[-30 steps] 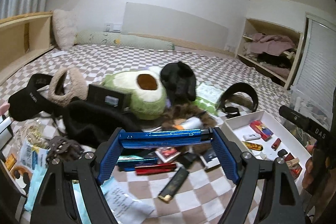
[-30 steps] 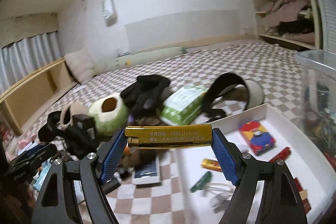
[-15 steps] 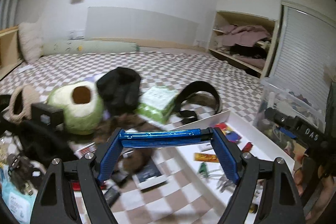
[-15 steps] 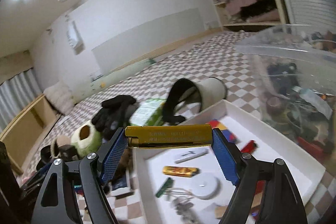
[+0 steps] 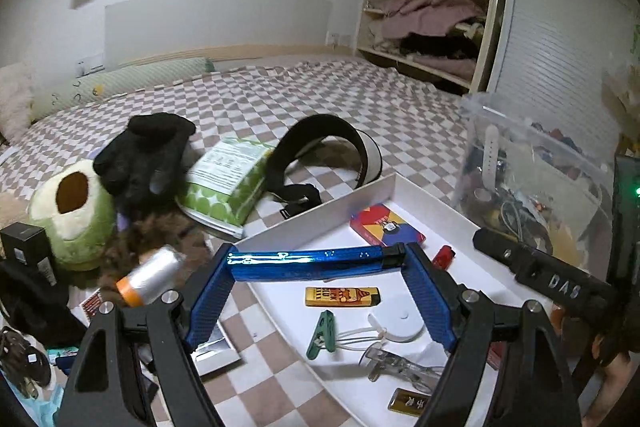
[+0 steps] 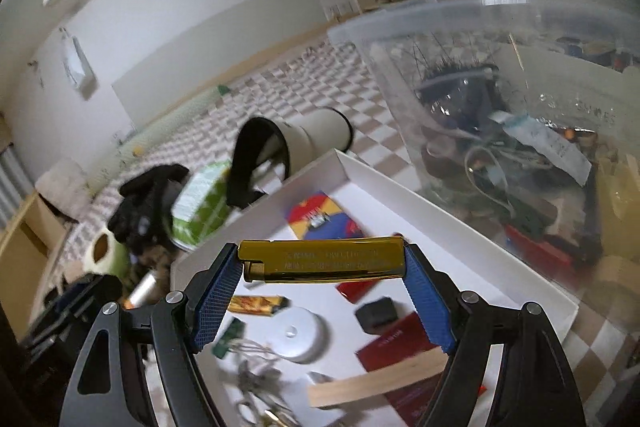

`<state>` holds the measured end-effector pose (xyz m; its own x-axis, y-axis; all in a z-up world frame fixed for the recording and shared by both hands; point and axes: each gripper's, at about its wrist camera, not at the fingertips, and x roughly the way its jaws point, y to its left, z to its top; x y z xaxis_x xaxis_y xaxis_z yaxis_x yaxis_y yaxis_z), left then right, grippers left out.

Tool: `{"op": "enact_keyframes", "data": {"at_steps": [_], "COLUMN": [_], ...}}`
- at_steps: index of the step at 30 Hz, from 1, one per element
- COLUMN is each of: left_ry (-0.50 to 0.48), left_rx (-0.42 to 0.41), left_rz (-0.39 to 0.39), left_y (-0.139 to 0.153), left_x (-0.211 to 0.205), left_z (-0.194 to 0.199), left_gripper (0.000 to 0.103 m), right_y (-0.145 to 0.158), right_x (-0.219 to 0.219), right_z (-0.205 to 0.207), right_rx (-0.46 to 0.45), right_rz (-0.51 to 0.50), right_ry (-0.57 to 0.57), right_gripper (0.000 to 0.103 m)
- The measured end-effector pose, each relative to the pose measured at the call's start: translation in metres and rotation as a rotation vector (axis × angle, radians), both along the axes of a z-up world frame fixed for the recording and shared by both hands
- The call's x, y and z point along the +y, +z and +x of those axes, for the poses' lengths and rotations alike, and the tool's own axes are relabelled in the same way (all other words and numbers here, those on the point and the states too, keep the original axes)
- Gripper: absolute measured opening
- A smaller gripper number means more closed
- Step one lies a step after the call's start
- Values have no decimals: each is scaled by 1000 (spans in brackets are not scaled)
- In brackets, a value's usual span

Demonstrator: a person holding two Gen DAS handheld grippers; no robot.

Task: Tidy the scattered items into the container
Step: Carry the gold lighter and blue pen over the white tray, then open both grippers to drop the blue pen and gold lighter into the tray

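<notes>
My left gripper (image 5: 316,261) is shut on a long shiny blue bar (image 5: 304,262), held crosswise above the near-left edge of the white tray (image 5: 320,209). My right gripper (image 6: 322,263) is shut on a gold bar lighter (image 6: 322,259), held above the middle of the same white tray (image 6: 400,183). The tray holds several small items: a red-yellow-blue packet (image 5: 386,230), an orange lighter (image 5: 342,296), a white round disc (image 6: 294,335), a green clip (image 5: 322,333). The right gripper's black body (image 5: 540,277) shows in the left wrist view.
On the checked bedspread left of the tray lie an avocado plush (image 5: 72,215), a black glove (image 5: 144,155), a green dotted pack (image 5: 228,179), a black-and-cream visor (image 5: 332,151) and a silver-orange tube (image 5: 150,277). A clear plastic bin (image 6: 500,99) full of items stands right of the tray.
Both grippers have moved right, from over the scattered pile to over the white tray, still holding the blue bar and the gold lighter. The right one has tilted down toward the tray.
</notes>
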<state>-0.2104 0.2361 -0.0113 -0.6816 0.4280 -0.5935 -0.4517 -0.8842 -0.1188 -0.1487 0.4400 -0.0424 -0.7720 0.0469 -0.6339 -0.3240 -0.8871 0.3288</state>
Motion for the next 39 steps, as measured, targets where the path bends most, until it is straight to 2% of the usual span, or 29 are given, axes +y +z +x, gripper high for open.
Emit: {"op": "enact_keyframes", "data": {"at_steps": [11, 22, 28, 39], "left_ry": [-52, -60, -60, -58], "left_rx": [-65, -96, -127, -199], "left_rz": [-52, -87, -105, -137], "left_y": [-18, -29, -38, -53], "left_x": [30, 46, 54, 62], "left_z": [-10, -20, -28, -39], "left_gripper": [83, 83, 83, 83], "right_y": [-30, -35, -43, -50], "right_x": [-10, -18, -22, -21], "right_z": [-14, -14, -15, -17], "right_rx": [-195, -278, -350, -382], "right_rz": [116, 176, 258, 280], "right_ry": [64, 105, 100, 110], "right_gripper": [81, 81, 81, 81]}}
